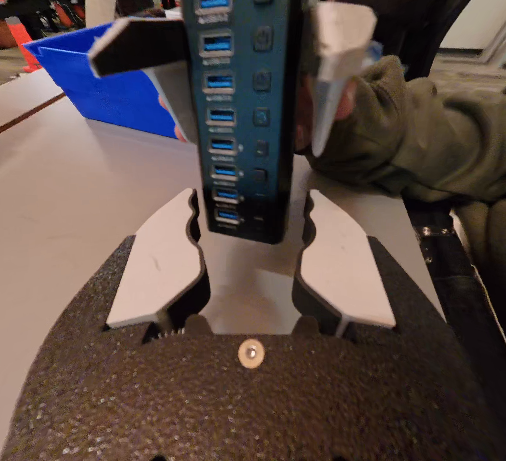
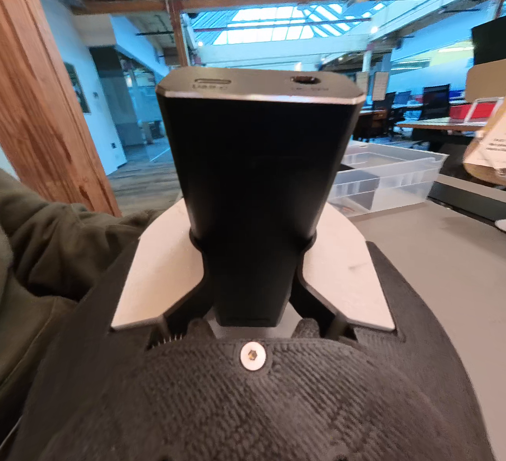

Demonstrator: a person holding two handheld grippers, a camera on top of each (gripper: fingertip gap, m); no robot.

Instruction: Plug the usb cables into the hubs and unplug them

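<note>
A long black USB hub point(image 1: 243, 108) with a row of blue ports stands upright over the grey table point(image 1: 68, 201). My right gripper point(image 2: 252, 237) is shut on it across its width. That gripper's fingers point(image 1: 137, 45) show on both sides of the hub in the left wrist view. The right wrist view shows the hub's plain back point(image 2: 257, 173) and its top end with two sockets. My left gripper point(image 1: 252, 201) is open, with its fingertips on either side of the hub's lower end and small gaps on both sides. No USB cable is in view.
A blue bin point(image 1: 109, 91) stands on the table behind the hub at left. An olive sleeve point(image 1: 424, 132) rests on the table at right, near the table's edge. A clear plastic bin point(image 2: 383, 171) and a wooden post point(image 2: 41, 91) show in the right wrist view. Spacing between my two grippers at the tips: around 9 cm.
</note>
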